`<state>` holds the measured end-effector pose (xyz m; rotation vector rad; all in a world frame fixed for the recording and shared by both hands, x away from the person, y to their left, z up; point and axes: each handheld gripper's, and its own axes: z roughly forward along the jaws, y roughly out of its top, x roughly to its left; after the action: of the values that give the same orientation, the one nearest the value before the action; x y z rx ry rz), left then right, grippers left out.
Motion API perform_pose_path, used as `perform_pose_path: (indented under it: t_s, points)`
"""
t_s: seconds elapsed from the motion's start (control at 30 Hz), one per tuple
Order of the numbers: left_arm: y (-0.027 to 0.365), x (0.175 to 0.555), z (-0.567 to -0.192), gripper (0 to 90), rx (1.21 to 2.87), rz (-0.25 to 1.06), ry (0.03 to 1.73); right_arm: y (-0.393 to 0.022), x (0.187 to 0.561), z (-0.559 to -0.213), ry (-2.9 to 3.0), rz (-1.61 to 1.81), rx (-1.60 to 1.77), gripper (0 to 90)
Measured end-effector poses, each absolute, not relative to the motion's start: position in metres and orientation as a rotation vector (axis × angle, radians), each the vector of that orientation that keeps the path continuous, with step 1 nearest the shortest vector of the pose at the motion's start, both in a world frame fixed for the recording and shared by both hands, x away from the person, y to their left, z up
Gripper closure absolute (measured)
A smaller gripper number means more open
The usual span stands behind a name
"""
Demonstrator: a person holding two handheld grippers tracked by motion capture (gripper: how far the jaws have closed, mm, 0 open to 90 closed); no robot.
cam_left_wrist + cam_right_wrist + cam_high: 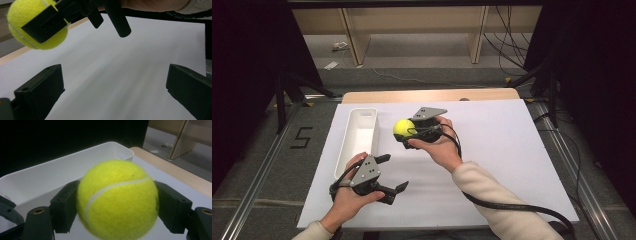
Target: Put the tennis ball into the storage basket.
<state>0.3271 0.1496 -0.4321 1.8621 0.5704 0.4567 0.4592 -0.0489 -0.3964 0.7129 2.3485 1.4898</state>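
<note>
A white sheet [492, 145] covered the surface [432, 95]; wooden shelving [412, 30] and loose cables [507, 45] stood beyond.

Showing a fuzzy, felt-like yellow tennis ball [117, 200]. Looking smooth, a little shiny: white plastic bin [50, 177]. Lying flat, matt white paper-like sheet [492, 150]. Peeking out behind, smooth pale wood table edge [432, 95].

In my right gripper view, the fuzzy yellow-green tennis ball [117, 200] runs off the bottom edge and hides the sheet beneath it, and the long white plastic bin [50, 177] behind it is cut by the left edge. In my left gripper view, the ball [37, 23] is clipped at the top edge, partly covered by my right gripper's [45, 26] black jaw.
</note>
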Motion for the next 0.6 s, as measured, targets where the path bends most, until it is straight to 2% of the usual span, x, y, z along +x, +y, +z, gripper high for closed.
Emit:
perform_pose_path:
  t_s: [0.6]
  points:
    - [0.151,0.327,-0.432,0.9,1.863,0.462,0.566,-0.037,0.463,-0.391,2.357,1.487,0.690,26.3]
